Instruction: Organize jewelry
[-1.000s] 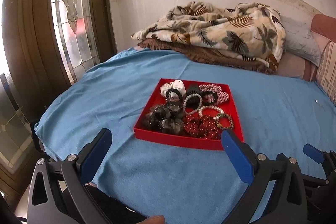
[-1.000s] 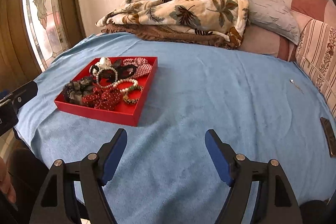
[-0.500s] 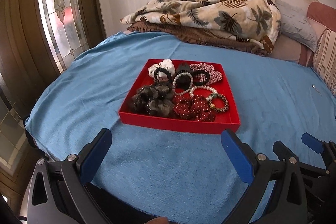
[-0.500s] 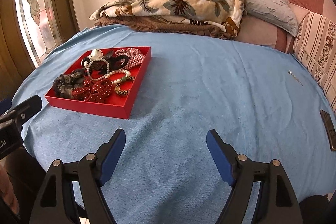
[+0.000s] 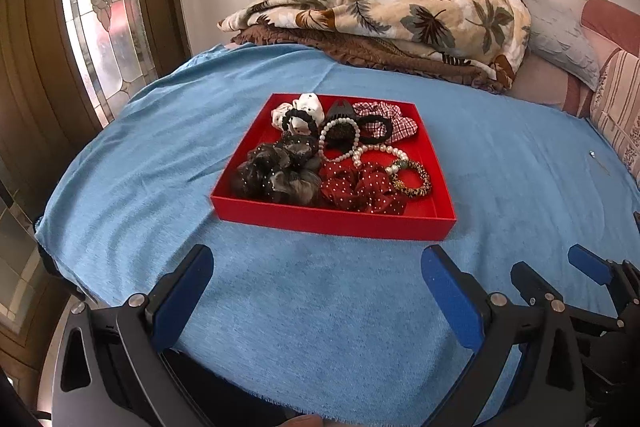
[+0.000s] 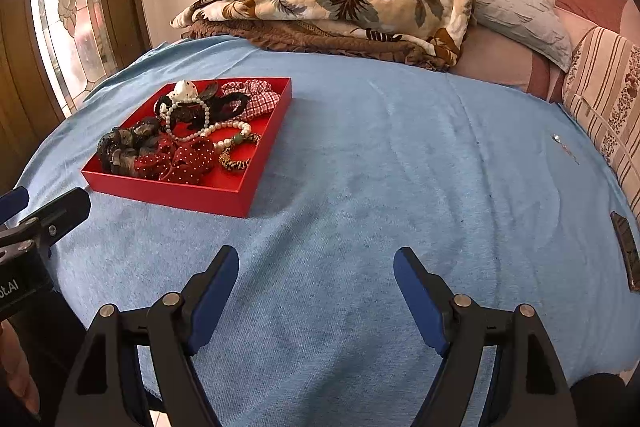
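While both grippers hover with jaws spread and empty over the blue blanket (image 6: 380, 167), the left gripper (image 5: 316, 291) faces the red tray (image 5: 332, 221) of jewelry straight ahead, nearer than the right gripper (image 6: 316, 291), whose tray lies forward-left.

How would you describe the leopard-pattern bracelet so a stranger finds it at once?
Look at the red tray on the blue blanket. The leopard-pattern bracelet lies near its front right corner, beside the red polka-dot scrunchie. It alone is a thin ring with brown-and-yellow spots.
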Demonstrator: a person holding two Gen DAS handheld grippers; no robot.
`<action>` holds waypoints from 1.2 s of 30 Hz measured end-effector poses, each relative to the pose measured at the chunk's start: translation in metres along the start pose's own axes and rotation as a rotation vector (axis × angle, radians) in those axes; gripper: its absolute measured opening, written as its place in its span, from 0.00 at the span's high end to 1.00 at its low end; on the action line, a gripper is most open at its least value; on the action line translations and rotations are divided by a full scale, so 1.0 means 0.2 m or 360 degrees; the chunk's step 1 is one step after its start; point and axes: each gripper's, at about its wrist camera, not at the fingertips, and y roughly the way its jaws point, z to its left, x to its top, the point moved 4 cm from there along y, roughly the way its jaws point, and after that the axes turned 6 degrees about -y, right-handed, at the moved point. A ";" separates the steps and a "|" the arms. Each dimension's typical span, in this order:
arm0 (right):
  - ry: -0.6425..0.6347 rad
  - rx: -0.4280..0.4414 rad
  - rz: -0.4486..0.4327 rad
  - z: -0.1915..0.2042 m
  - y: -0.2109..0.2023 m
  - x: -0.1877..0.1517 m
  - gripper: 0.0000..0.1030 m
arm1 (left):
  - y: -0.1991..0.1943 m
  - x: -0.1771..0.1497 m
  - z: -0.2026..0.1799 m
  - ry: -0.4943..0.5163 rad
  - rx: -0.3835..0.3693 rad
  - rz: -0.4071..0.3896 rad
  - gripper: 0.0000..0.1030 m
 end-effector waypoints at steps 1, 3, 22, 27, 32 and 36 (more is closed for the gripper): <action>0.0000 -0.0001 0.0003 0.00 0.00 0.00 0.18 | 0.00 0.00 0.00 0.0000 -0.0002 0.0005 0.00; 0.0001 -0.0001 0.0006 0.00 0.00 0.00 0.18 | 0.01 -0.01 0.00 -0.0001 -0.0007 0.0016 0.00; -0.0017 -0.0008 0.0023 0.01 0.01 -0.02 0.17 | 0.04 -0.04 0.02 -0.0021 -0.0027 0.0076 0.00; -0.0031 -0.0009 0.0028 0.02 0.01 -0.02 0.17 | 0.05 -0.04 0.02 -0.0025 -0.0032 0.0090 0.00; -0.0035 -0.0011 0.0033 0.02 0.02 -0.02 0.17 | 0.06 -0.05 0.03 -0.0035 -0.0040 0.0105 0.00; -0.0047 -0.0011 0.0038 0.03 0.02 -0.02 0.16 | 0.07 -0.05 0.05 -0.0058 -0.0034 0.0106 0.00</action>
